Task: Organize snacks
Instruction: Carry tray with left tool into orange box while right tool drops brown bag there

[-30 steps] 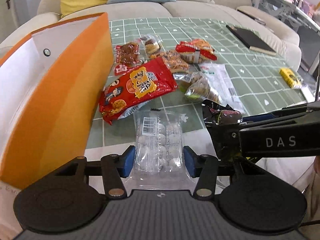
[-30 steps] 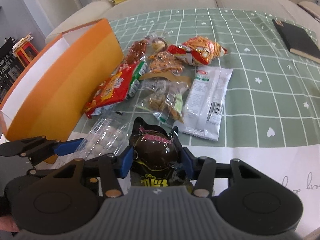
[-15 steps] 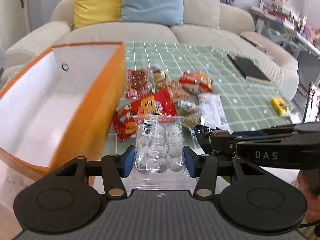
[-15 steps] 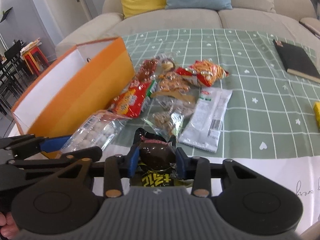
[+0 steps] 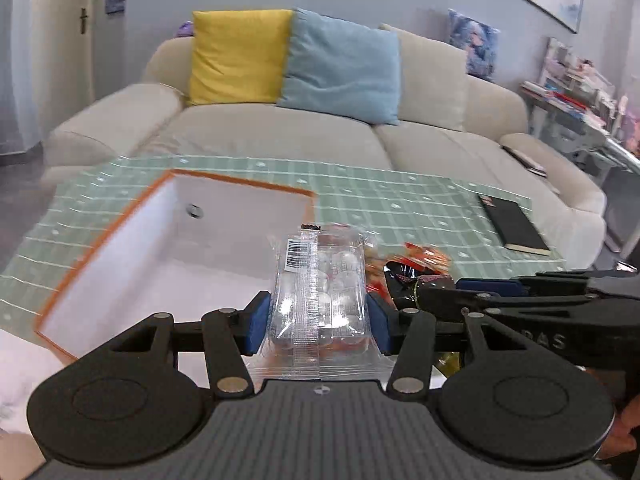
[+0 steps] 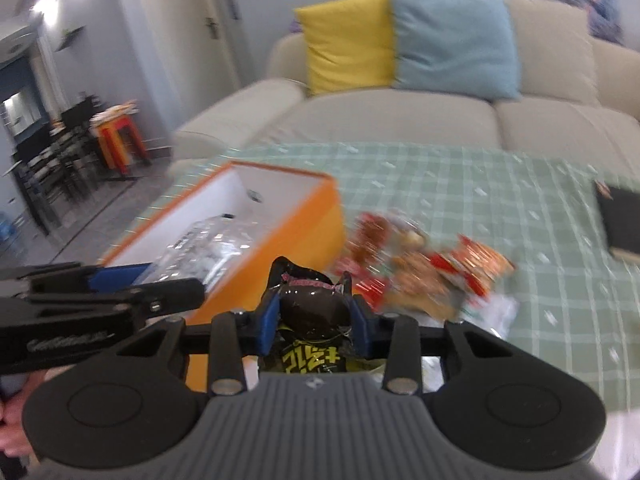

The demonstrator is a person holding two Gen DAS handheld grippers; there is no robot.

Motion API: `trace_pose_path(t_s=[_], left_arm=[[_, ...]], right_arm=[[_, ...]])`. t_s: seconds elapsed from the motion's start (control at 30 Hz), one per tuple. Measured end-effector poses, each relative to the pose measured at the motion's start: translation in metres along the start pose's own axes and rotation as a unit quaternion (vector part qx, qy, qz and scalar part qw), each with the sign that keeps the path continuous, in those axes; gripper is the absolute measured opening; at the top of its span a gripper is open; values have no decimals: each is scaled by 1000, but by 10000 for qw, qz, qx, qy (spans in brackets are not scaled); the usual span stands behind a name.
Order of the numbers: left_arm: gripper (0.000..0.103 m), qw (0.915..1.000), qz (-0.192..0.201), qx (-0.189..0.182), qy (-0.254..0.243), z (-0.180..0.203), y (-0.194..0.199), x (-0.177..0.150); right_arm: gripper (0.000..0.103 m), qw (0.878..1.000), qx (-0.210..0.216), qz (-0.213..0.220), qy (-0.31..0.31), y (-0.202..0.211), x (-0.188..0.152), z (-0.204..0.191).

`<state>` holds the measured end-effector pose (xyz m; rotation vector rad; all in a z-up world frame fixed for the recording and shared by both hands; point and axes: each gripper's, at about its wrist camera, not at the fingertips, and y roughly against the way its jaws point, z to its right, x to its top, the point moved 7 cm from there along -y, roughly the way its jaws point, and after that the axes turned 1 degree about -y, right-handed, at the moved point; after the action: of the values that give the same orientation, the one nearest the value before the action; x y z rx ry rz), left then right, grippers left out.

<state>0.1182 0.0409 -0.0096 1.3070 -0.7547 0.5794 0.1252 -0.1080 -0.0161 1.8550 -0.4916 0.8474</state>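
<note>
Gripping clear packet (image 5: 318, 292), left claw (image 5: 318, 320) above orange box (image 5: 100, 248); right claw (image 6: 314, 322) clamps dark packet (image 6: 312, 308).

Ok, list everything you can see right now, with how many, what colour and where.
clear snack pack: 1, transparent, held over the box
dark snack packet: 1, black, yellow print, held
box: 1, orange, white inside, table left
loose snacks: several, red and orange, blurred, right of box
notebook: 1, black, table right
cushions: 2, yellow and blue, sofa
left gripper: 1, black, blue pads
right gripper: 1, black, blue pads
</note>
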Motion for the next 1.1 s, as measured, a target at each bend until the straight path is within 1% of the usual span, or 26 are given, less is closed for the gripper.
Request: trace_pose_path(t_s=[0.07,0.17,0.2,0.3,0.4,0.5,0.6,0.63,0.8,0.93,1.1], left_arm=[[58,9999,-75,142,-5,-17,0,9],[58,9994,-301,193,37,-39,-3,17],[58,9991,-375,197,22,-46,-5,20],[58,9970,-649,395,-140,-67,-17,24],[58,9941,-1001,398,-130,-87,-32,20],[58,9901,-1332,439,-88,-102,-49,11],[58,9856,-1595,488,-291,-107,-62,3],[58,9839,-1679,469,-392,-107,-66,0],[58,9739,-2081,487,-765,-107,-80,-16],[58,9662,-2298,603,-1001,-109,-90,-23],[59,9566,-2638,672,-1041,-116,-104,-31]], right_arm=[[36,9995,199,38,249,-6,11,-21],[36,9971,413,34,636,-18,23,-49],[36,9959,489,1,761,-24,26,-59],[35,9927,662,-174,993,-44,34,-79],[35,9882,698,-390,1307,-67,34,-96],[35,9825,661,-651,1613,-93,29,-104],[35,9746,622,-950,1932,-118,25,-109],[35,9716,623,-1004,2051,-119,21,-113],[35,9489,717,-1327,2773,-144,13,-123],[35,9394,806,-1594,2926,-159,5,-127],[34,9302,820,-1884,3042,-178,-5,-127]])
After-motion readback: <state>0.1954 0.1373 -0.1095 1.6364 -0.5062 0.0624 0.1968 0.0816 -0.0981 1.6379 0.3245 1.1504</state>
